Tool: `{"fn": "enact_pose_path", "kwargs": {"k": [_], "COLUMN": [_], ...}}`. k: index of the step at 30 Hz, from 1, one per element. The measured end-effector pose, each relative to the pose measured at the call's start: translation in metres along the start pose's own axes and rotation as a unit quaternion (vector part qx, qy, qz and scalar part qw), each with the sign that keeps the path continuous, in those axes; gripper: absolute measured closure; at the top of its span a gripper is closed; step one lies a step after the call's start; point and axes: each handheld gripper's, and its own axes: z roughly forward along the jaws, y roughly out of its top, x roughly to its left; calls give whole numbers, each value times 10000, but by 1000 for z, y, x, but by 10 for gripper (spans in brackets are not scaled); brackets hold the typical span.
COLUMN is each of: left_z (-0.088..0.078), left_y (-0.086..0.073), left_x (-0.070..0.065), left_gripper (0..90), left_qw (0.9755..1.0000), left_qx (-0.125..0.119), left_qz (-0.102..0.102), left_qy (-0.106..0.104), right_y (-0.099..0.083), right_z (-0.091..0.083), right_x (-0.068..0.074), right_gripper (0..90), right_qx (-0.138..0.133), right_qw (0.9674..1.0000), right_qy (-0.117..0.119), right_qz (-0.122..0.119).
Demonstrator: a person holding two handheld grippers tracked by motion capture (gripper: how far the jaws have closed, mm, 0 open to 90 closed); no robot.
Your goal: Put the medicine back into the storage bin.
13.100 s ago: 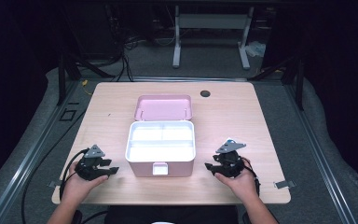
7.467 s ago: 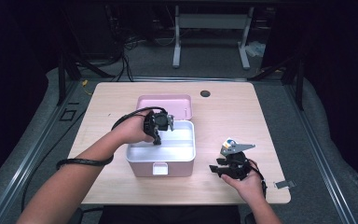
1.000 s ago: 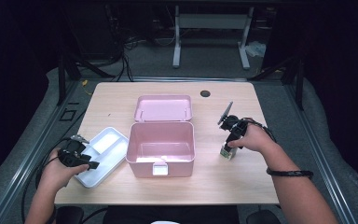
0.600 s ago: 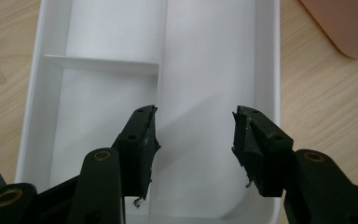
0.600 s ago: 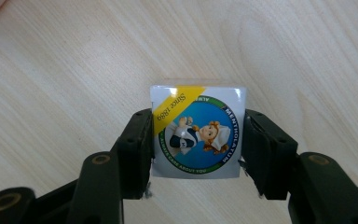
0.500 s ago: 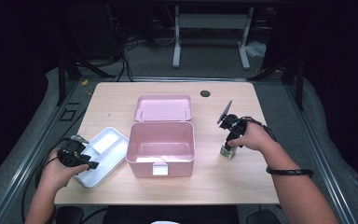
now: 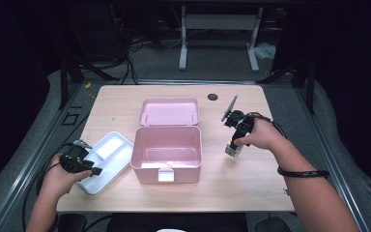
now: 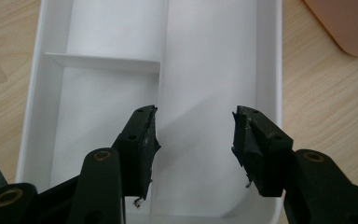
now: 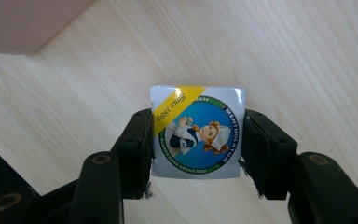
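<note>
While the left claw (image 8: pixel 193 140) hangs released over the white tray (image 7: pixel 107 162) set beside the pink box (image 7: pixel 167 153), the right claw (image 9: pixel 196 140) grips a small Mentholatum carton (image 9: pixel 196 132) by its sides, just off the worktop (image 7: pixel 251 188) to the box's right. The packing step looks underway; next, the carton likely needs carrying over the box's rim and lowering inside.

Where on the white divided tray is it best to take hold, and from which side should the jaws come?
Probably the thin outer rim of the white divided tray, on the short end nearest the left gripper. Come from above, one jaw inside and one outside the wall: the walls are thin and upright, the tray lies flat, and the pink box crowds its far side.
</note>
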Motion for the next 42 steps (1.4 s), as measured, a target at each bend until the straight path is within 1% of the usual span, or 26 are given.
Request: {"fn": "enact_pose_path", "kwargs": {"k": [1, 2, 3, 5, 6, 7, 8, 9, 10, 11, 14, 15, 18, 19, 20, 21, 22, 23, 25, 26, 28, 30, 34, 37, 41, 42], "left_z": [0, 0, 0, 0, 0, 0, 0, 0, 0, 0, 0, 0, -1, -1, -1, -1, -1, 0, 0, 0, 0, 0, -1, -1, 0, 0], "left_y": [0, 0, 0, 0, 0, 0, 0, 0, 0, 0, -1, -1, -1, -1, -1, -1, -1, -1, -1, -1, -1, -1, -1, -1, -1, -1], "left_x": [0, 0, 0, 0, 0, 0, 0, 0, 0, 0, 1, 1, 1, 1, 1, 1, 1, 1, 1, 1, 1, 1, 1, 1, 1, 1], "left_gripper": [491, 492, 492, 492, 492, 492, 493, 493, 493, 494, 494, 494, 495, 495, 495, 495, 495, 495, 495, 495, 496, 496, 497, 497, 497, 497], "left_qw": [10000, 10000, 10000, 10000, 10000, 10000, 10000, 10000, 10000, 10000, 10000, 10000, 10000, 10000, 10000, 10000, 10000, 10000, 10000, 10000, 10000, 10000, 10000, 10000, 10000, 10000], "left_qx": [-1, -1, 4, 10, 9, 9, 2, 2, 5, 5, 10, 9, 7, 7, 10, 11, 23, 21, 19, 17, 16, 15, 5, 4, 18, 18], "left_qz": [-4, -4, -9, -8, -3, -3, 2, 2, 5, 5, 9, 12, 4, 4, 5, 4, 4, 7, 14, 20, 32, 38, 37, 42, 45, 45], "left_qy": [4, 4, 7, 7, 2, 2, -2, -3, 5, 5, -9, 1, 6, 6, 6, 3, 11, 8, 7, 6, -2, -4, -2, -2, -9, -9], "right_y": [2, 2, 9, 14, 18, 18, 25, 27, 30, 32, 40, 42, 49, 49, 52, 56, 60, 62, 67, 70, 75, 80, 88, 91, 97, 97], "right_z": [-4, -4, -17, -25, -30, -30, -41, -43, -48, -50, -60, -65, -77, -77, -81, -87, -92, -95, -101, -103, -107, -109, -108, -105, -92, -92], "right_x": [2, 2, 6, 10, 11, 11, 14, 15, 16, 18, 22, 23, 30, 30, 33, 40, 43, 47, 56, 60, 67, 73, 83, 87, 93, 93], "right_gripper": [467, 467, 467, 467, 468, 468, 468, 468, 468, 468, 469, 469, 469, 469, 470, 471, 471, 471, 471, 471, 471, 471, 471, 471, 471, 471], "right_qx": [-44, -44, 37, -82, -171, -171, -112, -177, -122, -181, -255, -144, -217, -217, -208, -223, -106, -97, -98, -85, -115, -218, -264, -264, -210, -210], "right_qw": [10000, 10000, 9998, 9996, 9994, 9994, 9993, 9991, 9991, 9990, 9983, 9983, 9971, 9971, 9966, 9948, 9938, 9925, 9894, 9874, 9847, 9823, 9789, 9781, 9759, 9759], "right_qy": [46, 46, -28, -43, 55, 55, 89, 81, 90, 31, 87, 12, -70, -70, -83, -113, -27, -36, -84, -58, -80, -128, -133, -116, -62, -62], "right_qz": [-47, -47, -183, -254, -282, -282, -346, -365, -401, -417, -519, -565, -732, -732, -799, -988, -1104, -1216, -1445, -1576, -1735, -1858, -2023, -2060, -2170, -2170]}}
